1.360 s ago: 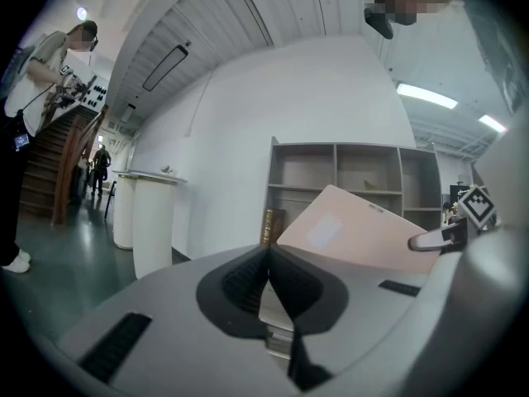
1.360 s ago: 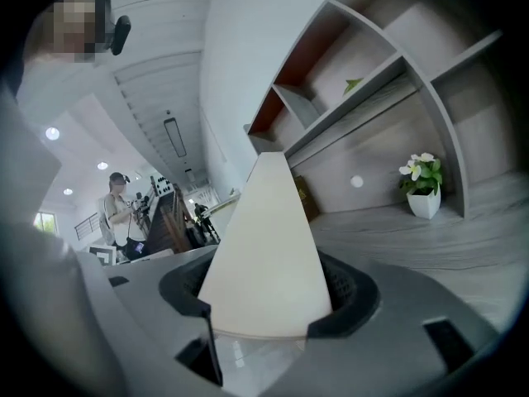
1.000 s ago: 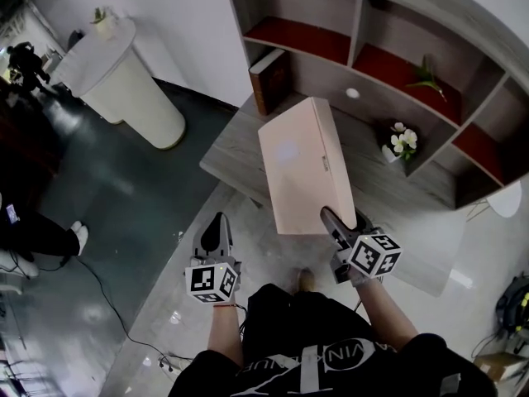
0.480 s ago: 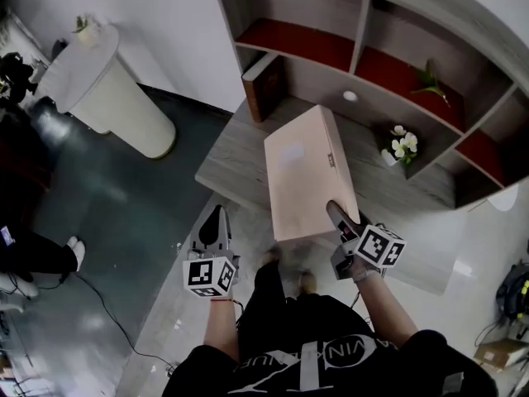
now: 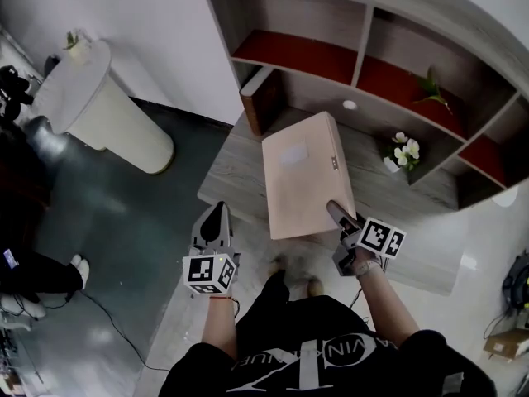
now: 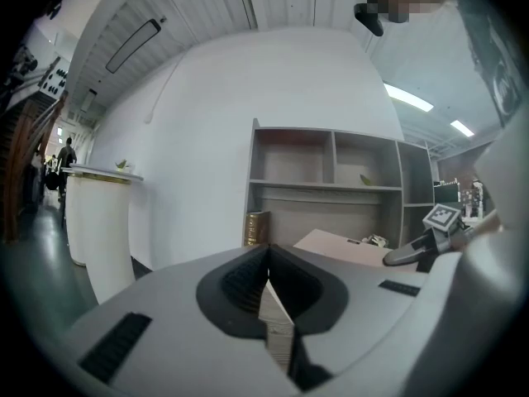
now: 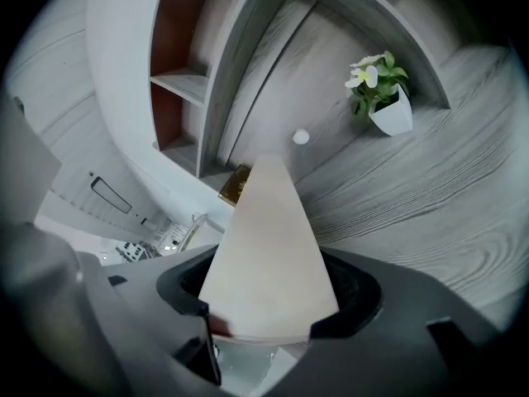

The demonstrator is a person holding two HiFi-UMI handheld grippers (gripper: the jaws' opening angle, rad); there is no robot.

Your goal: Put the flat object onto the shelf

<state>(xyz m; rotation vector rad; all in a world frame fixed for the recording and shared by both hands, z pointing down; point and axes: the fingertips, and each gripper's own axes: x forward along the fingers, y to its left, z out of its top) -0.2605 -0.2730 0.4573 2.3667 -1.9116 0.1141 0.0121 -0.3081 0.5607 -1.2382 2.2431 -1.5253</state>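
Note:
A flat pale wooden box lies lengthwise over the wide lower ledge of the grey wooden shelf unit; whether it touches the ledge I cannot tell. My right gripper holds the box's near edge. In the right gripper view the box fills the gap between the jaws of the right gripper, which are opening. My left gripper hangs off the ledge's front left, shut and empty; in its own view the left gripper points at the shelf with the box off to its right.
A brown book leans at the ledge's back left. A white pot of flowers stands at the back right, and a small white disc lies behind the box. Red-floored cubbies sit above. A white round pedestal stands on the floor at left.
The box in my right gripper has come down closer to the ledge and a little further in. My left gripper has stayed in about the same place.

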